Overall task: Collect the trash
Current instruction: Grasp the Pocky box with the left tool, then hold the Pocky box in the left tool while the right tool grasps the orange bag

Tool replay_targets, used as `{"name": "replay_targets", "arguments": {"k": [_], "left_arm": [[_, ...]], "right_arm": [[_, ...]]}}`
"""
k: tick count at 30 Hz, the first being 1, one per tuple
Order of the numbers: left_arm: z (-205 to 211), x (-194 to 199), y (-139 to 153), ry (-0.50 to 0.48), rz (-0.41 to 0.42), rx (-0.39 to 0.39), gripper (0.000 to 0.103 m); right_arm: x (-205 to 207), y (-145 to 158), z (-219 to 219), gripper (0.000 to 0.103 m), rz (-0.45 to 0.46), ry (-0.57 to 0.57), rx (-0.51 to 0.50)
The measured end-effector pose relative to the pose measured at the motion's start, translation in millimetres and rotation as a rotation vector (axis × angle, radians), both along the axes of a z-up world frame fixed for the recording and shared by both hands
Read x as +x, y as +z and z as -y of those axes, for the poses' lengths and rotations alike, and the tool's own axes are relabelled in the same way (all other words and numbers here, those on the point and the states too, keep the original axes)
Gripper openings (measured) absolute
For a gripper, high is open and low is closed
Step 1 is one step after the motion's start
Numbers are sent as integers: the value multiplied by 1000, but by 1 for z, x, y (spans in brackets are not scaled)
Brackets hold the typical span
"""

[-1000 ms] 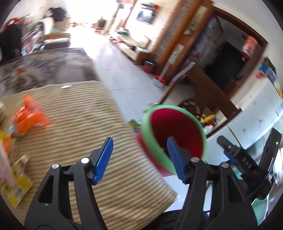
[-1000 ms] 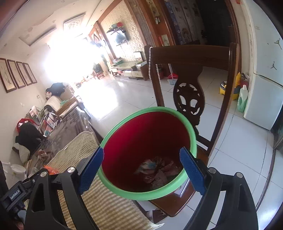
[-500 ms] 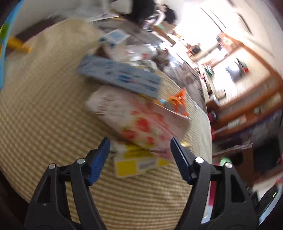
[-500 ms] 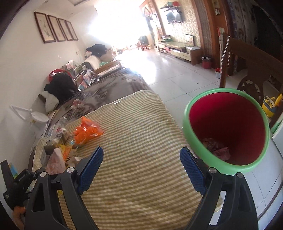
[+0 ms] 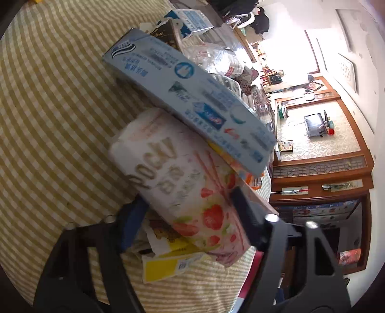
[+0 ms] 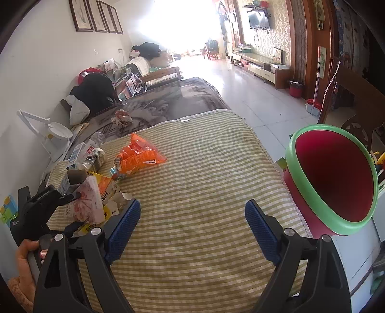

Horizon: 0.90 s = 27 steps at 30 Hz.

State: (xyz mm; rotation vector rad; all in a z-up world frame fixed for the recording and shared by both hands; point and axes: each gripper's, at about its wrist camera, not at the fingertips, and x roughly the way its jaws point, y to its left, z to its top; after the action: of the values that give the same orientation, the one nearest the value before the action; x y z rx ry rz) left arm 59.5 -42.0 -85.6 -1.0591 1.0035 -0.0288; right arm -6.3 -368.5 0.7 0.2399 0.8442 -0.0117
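Observation:
A pink snack box (image 5: 182,183) with strawberries on it lies in a heap of trash on the striped cloth (image 5: 48,120). My left gripper (image 5: 187,209) has its jaws closing on the box, and both pads touch its long edges. A light blue toothpaste box (image 5: 192,101) rests across its far end, and a yellow box (image 5: 168,262) lies underneath. In the right wrist view the left gripper (image 6: 79,209) holds the same pink box (image 6: 89,204). My right gripper (image 6: 192,228) hangs open over bare cloth with nothing between its fingers. The red bin (image 6: 332,178) with a green rim stands off the table's right edge.
An orange plastic bag (image 6: 137,156) lies mid-table beyond the heap. A crushed clear bottle (image 5: 216,57) and a blue-white carton (image 5: 190,19) sit behind the toothpaste box. A dark wooden chair (image 6: 356,101) stands behind the bin, and a person's hand (image 6: 24,260) holds the left gripper.
My left gripper swung away from the bin to the trash heap, rolled, and closed in around the pink box. The right gripper turned from the bin toward the table, staying open.

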Motion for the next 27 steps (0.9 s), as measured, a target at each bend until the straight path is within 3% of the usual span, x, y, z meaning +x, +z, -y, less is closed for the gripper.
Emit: {"name": "replay_targets", "arguments": {"k": [4, 7, 12, 22, 27], "left_arm": [[-7, -2, 7, -11, 53, -8, 34], [-15, -6, 18, -32, 82, 31, 29], [-26, -17, 26, -71, 107, 130, 28], [-28, -47, 58, -211, 229, 538, 28], [-13, -53, 62, -261, 308, 614, 29]], "right_arm": [[6, -4, -6, 85, -11, 8, -7], [12, -7, -11, 85, -17, 24, 5], [27, -10, -19, 85, -33, 60, 59], [115, -27, -44, 86, -152, 88, 315], [160, -44, -66, 86, -242, 73, 339]]}}
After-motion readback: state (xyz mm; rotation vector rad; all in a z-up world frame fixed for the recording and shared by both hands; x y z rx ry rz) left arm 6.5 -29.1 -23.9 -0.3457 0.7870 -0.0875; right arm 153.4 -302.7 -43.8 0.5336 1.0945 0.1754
